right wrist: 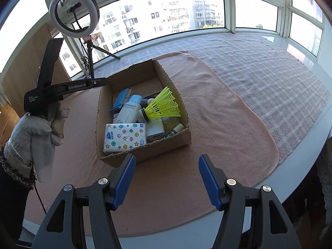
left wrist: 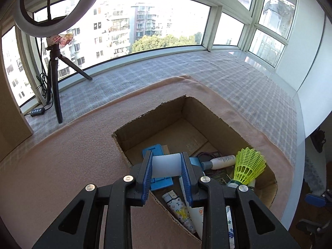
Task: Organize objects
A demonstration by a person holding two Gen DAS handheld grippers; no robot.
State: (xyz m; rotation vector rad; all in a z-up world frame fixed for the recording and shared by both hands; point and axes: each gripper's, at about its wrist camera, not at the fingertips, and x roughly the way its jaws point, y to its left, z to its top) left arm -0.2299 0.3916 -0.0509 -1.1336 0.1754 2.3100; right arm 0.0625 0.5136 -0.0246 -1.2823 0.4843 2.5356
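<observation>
A cardboard box [right wrist: 166, 143] sits on a pink cloth [right wrist: 217, 114]. It holds a yellow shuttlecock [right wrist: 164, 104], a white spray bottle [right wrist: 128, 112], a tissue pack [right wrist: 124, 137], a white power bank [right wrist: 155, 129] and blue items. In the left wrist view the box [left wrist: 128, 132] lies below my left gripper [left wrist: 166, 166], which is shut on a white cylinder [left wrist: 166, 165] above the box's near left edge. The shuttlecock [left wrist: 249, 166] stands at the right. My right gripper [right wrist: 167, 178] is open and empty, just in front of the box.
A ring light on a tripod [right wrist: 74, 14] stands at the back left by the window. A checked cloth [right wrist: 259, 68] covers the sill behind and to the right. The table's white edge [right wrist: 300, 166] curves at the right. The left gripper's handle and a gloved hand [right wrist: 37, 124] are left of the box.
</observation>
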